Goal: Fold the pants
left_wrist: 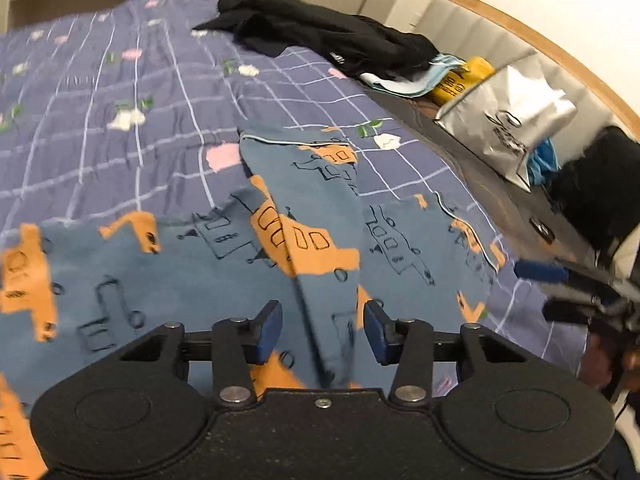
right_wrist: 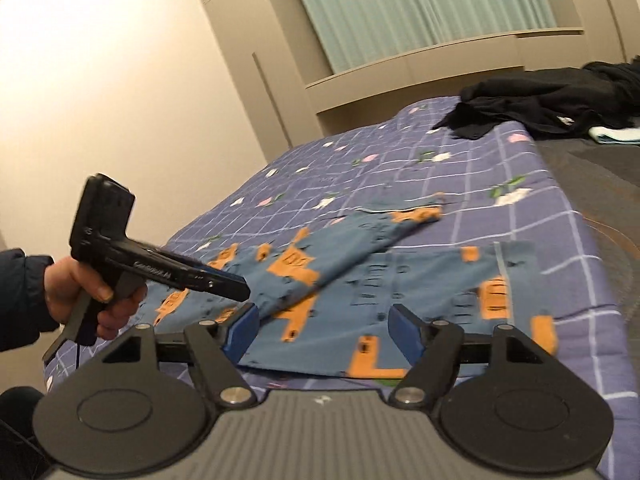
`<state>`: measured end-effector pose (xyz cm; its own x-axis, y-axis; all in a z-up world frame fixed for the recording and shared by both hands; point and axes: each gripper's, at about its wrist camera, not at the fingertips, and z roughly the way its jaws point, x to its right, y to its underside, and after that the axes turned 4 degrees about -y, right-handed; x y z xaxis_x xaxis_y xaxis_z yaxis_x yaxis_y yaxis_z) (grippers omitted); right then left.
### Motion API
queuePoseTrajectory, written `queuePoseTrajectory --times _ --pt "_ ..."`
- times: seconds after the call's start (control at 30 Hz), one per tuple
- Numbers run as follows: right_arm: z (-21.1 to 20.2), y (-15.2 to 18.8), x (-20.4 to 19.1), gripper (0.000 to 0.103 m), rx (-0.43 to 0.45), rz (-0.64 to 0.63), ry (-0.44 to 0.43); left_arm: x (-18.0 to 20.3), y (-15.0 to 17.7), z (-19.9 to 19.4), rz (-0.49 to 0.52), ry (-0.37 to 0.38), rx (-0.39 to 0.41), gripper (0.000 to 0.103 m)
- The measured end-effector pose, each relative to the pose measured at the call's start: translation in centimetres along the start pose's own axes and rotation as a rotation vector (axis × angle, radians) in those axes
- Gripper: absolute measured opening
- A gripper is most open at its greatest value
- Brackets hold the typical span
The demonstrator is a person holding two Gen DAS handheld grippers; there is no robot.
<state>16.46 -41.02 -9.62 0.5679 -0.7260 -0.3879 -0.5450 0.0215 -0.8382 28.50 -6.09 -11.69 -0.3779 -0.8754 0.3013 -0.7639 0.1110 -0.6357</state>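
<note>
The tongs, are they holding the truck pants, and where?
No. Both the left tongs and the right tongs are open over the pants, pinching no cloth.

The blue cotton pants printed with orange trucks [left_wrist: 224, 256] lie flat on the purple grid-patterned quilt [left_wrist: 120, 80] directly ahead of and below the left gripper [left_wrist: 323, 330], one leg lapped across the other. Far ahead and to its right a heap of black clothing [left_wrist: 328, 36] rests on the quilt, with a silver foil bag [left_wrist: 508, 120] further right, off the quilt. The right gripper [right_wrist: 322, 334] faces the same pants from their other side, the left one beside it to its left.
</note>
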Motion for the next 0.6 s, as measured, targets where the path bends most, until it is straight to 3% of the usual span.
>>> queuePoseTrajectory --times 0.17,0.27,0.4,0.47,0.53,0.6 --pt "0.6 -0.7 1.4 0.076 0.006 -0.025 -0.031 1.1 -0.5 1.2 0.027 -0.029 0.003 0.029" --pt "2.7 -3.5 2.0 0.076 -0.038 -0.118 -0.041 2.2 -0.6 1.3 0.082 -0.018 0.004 0.022" --pt "9.1 -9.8 3.4 0.067 -0.124 -0.277 -0.083 3.1 -0.3 1.8 0.133 -0.039 0.002 0.015" --pt "13.2 -12.7 3.6 0.061 -0.196 -0.357 -0.118 3.1 -0.1 1.9 0.135 -0.041 0.007 0.015" --pt "17.9 -15.3 4.0 0.048 -0.29 -0.415 -0.161 3.1 0.1 1.9 0.138 -0.041 0.007 0.015" --pt "21.7 -17.0 4.4 0.045 -0.366 -0.447 -0.181 3.2 0.3 2.1 0.146 -0.041 0.007 0.015"
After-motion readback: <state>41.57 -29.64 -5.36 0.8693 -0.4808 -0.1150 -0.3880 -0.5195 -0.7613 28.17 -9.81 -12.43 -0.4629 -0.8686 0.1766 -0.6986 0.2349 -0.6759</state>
